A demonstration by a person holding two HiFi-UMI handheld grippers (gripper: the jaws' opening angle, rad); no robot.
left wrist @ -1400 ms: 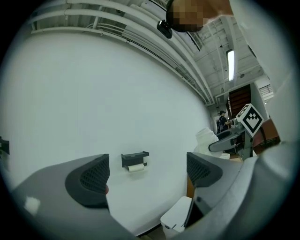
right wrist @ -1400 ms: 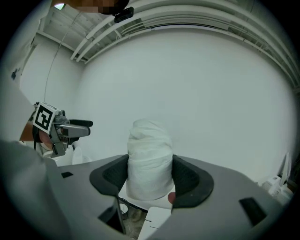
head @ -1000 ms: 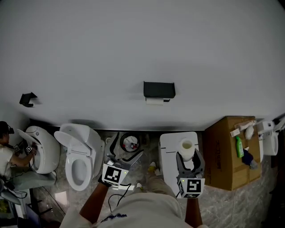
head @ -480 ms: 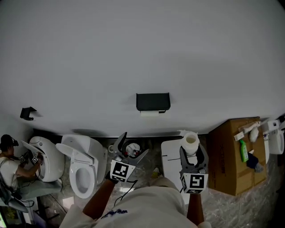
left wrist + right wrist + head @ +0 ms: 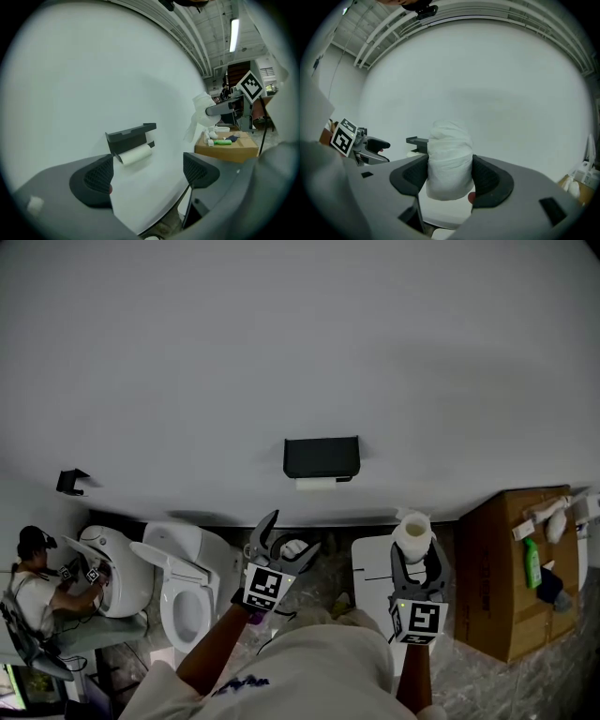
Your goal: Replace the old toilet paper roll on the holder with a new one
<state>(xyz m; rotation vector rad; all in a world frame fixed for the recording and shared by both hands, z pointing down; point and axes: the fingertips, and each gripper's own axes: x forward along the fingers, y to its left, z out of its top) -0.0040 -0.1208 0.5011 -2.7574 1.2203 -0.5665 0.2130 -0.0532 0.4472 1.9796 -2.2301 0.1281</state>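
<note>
Right gripper [image 5: 450, 180] around new roll [image 5: 449, 150]

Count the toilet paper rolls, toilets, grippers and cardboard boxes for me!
Toilet paper rolls: 2 (old roll on the holder, new roll in the right gripper)
Toilets: 2 (near toilet, far toilet)
Grippers: 2 (left gripper empty, its open jaws just closed a little)
Cardboard box: 1
Total: 7

the right claw [image 5: 450, 174] clamps an upright white toilet paper roll [image 5: 449, 150]. behind it the dark holder [image 5: 416, 140] hangs on the white wall [image 5: 497, 84], with the left claw [image 5: 382, 151] at far left.
</note>
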